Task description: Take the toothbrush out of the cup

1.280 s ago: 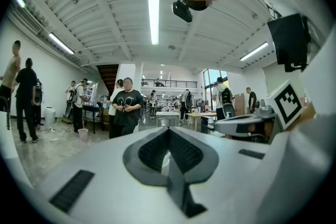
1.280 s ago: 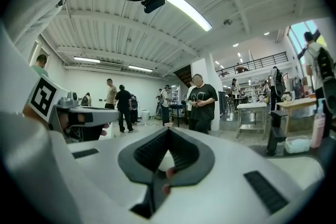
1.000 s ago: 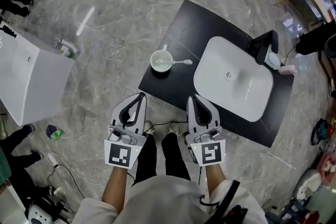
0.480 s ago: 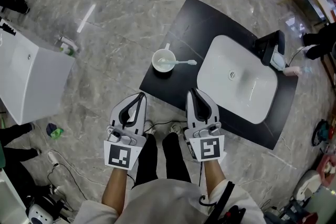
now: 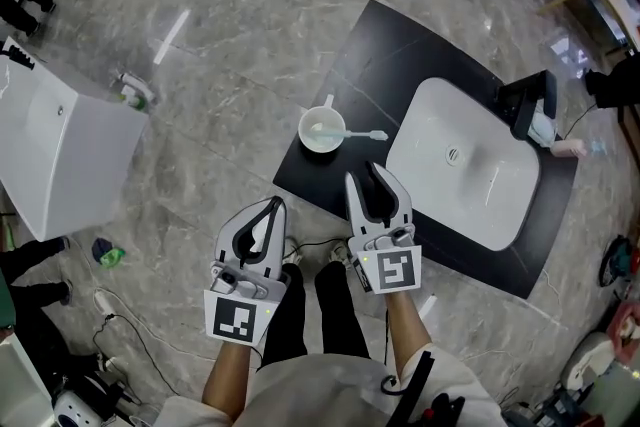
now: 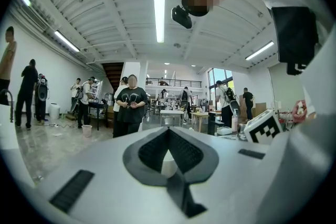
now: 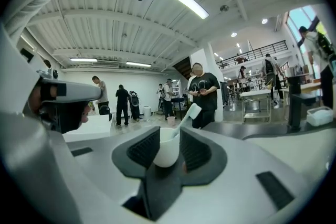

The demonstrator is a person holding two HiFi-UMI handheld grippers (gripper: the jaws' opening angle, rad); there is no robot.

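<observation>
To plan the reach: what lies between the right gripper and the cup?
Head view: only bare black counter. The right gripper has just been opening its jaws, empty.

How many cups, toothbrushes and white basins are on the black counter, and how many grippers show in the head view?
cup: 1
toothbrush: 1
white basin: 1
Grippers: 2, the left gripper and the right gripper
Total: 5

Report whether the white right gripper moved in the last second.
Yes. The right gripper has advanced across the black counter edge toward the white cup; its jaws have just been opening, nothing between them.
</observation>
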